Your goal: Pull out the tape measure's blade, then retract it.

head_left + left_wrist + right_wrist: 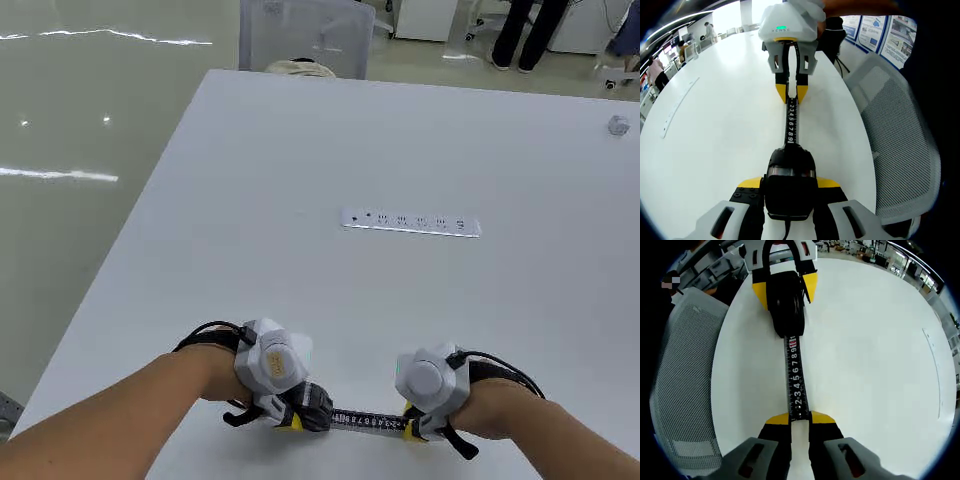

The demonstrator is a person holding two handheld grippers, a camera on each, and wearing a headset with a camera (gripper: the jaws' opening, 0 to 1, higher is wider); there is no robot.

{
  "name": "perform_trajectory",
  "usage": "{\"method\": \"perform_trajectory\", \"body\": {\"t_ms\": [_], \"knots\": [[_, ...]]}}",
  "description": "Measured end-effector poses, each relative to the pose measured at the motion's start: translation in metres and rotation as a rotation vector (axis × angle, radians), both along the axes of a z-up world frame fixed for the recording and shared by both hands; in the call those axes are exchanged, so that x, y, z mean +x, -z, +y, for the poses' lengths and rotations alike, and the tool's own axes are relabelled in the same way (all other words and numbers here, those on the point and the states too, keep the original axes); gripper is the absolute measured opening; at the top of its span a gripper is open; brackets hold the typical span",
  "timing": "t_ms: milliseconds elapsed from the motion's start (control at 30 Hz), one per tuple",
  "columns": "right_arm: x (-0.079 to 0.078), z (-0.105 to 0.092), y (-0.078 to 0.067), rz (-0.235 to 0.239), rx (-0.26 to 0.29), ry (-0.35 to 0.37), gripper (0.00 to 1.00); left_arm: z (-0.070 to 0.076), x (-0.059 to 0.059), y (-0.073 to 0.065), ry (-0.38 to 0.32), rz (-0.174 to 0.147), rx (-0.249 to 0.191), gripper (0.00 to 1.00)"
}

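Closer in — blade [795,375] numerals, black case [790,177].

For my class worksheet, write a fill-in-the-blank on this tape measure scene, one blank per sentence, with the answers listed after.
The left tongs hold the tape measure by its black ____.
The right tongs pinch the end of its numbered ____.
The tips of both tongs are coloured ____.
Farther off on the table lies a white power ____.
Missing words: case; blade; yellow; strip.
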State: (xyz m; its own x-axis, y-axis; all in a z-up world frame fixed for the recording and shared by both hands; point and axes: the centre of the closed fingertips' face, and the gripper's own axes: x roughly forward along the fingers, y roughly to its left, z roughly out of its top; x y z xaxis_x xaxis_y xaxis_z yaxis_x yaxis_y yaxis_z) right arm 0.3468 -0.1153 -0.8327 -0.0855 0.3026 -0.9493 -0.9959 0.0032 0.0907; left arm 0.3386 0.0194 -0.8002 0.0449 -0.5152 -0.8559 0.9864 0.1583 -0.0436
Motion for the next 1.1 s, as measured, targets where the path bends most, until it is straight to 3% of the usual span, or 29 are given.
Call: {"method": "perform_trajectory", "body": {"t_ms": [1100], "knots": [[0.002,-0.018,-0.001,-0.004,-0.02,0.011,0.1,0.0,0.0,-0.001,-0.01,0.001,-0.005,0.34]]}}
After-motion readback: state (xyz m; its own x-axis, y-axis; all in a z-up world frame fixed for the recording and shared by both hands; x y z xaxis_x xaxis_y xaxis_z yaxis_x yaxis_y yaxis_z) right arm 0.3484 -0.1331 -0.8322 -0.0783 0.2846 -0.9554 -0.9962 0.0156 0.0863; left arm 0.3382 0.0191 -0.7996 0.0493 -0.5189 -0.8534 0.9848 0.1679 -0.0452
